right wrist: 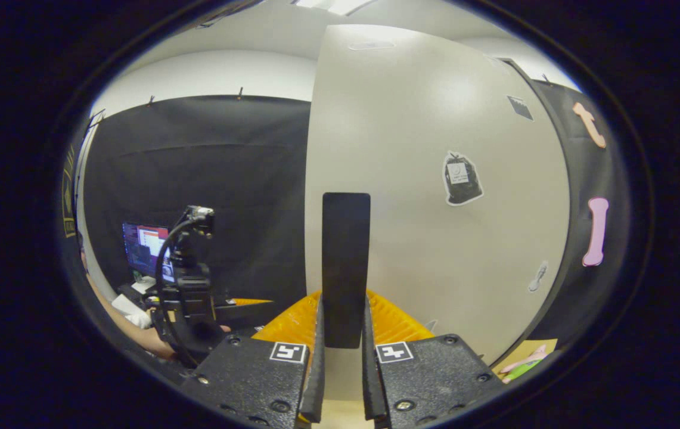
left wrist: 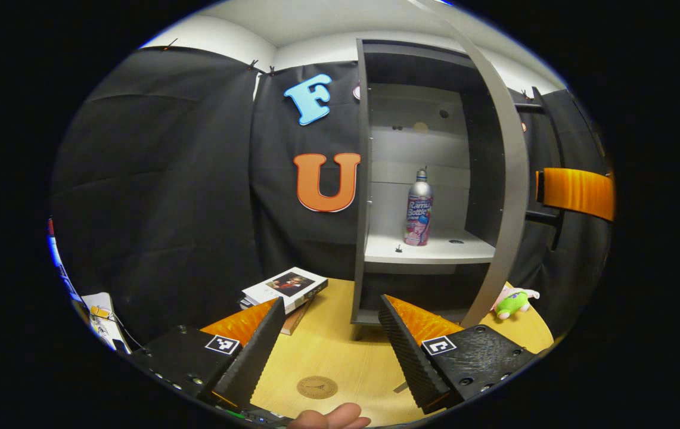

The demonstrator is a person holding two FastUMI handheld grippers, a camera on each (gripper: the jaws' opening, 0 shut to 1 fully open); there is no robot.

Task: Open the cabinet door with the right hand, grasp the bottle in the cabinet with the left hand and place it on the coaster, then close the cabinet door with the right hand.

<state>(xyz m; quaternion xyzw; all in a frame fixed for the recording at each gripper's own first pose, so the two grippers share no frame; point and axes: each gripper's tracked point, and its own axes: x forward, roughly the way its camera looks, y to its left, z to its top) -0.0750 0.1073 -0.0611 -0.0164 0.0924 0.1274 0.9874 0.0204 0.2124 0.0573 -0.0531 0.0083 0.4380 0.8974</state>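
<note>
The cabinet door (right wrist: 435, 196) is seen swung open, and its dark vertical handle (right wrist: 345, 268) is clamped between the two fingers of the right gripper (right wrist: 342, 363), which press on it from either side. The left gripper (left wrist: 331, 339) is held with its fingers spread wide apart and nothing between them, above the wooden table (left wrist: 340, 357) and well short of the cabinet (left wrist: 423, 179). The bottle (left wrist: 418, 208) is seen standing upright on the cabinet's white shelf (left wrist: 435, 247), toward the back, clear of the walls. The round coaster (left wrist: 317, 387) lies flat on the table just ahead of the left gripper. The bottle looks like a slim metal one with a printed sleeve, so it is judged to be rigid, fairly light and rather slippery, and easily tipped because it is tall and narrow. A hold across the straight middle of the body, below the tapering shoulder, is judged the safest.
</note>
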